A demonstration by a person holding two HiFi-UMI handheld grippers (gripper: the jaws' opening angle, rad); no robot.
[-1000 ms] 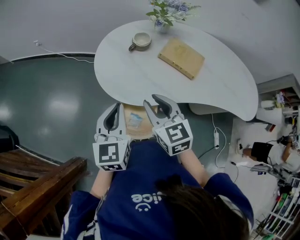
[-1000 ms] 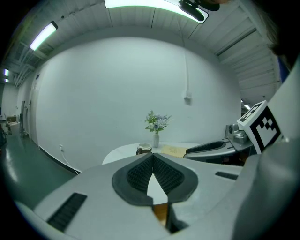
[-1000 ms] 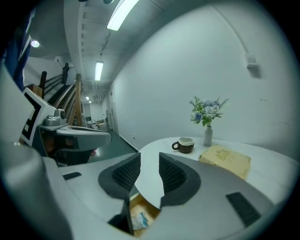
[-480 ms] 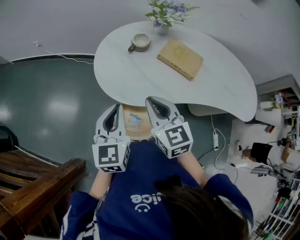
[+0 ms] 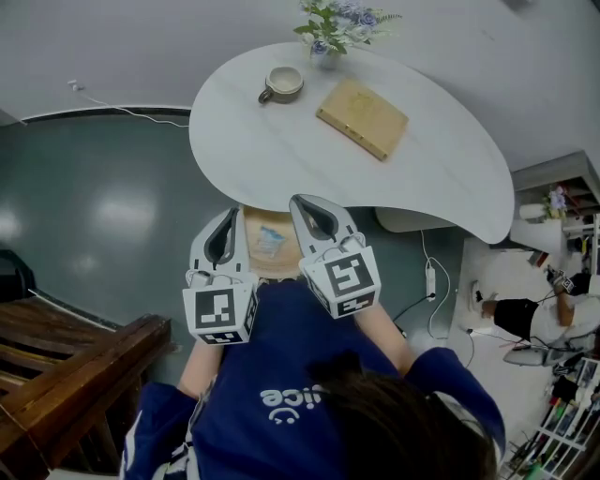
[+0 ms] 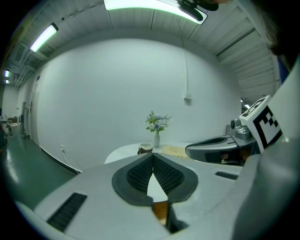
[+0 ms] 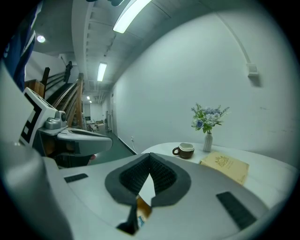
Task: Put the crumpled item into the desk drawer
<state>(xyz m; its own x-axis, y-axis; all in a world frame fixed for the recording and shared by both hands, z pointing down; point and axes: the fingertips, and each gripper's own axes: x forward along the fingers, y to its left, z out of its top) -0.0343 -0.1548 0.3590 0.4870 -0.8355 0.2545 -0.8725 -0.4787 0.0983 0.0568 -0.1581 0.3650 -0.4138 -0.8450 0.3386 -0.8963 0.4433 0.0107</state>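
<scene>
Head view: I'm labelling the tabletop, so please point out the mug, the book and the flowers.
mug (image 5: 283, 82): head view, on the pale inside of the cup.
book (image 5: 362, 117): head view, middle of its tan cover.
flowers (image 5: 336, 19): head view, on the blooms and leaves.

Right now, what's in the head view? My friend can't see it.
The left hand-held gripper and right hand-held gripper, both shut, hover over an open drawer by a white table. The right's jaws just closed, empty.

White letters "ice" on the person's blue shirt (image 5: 272, 342)
</scene>
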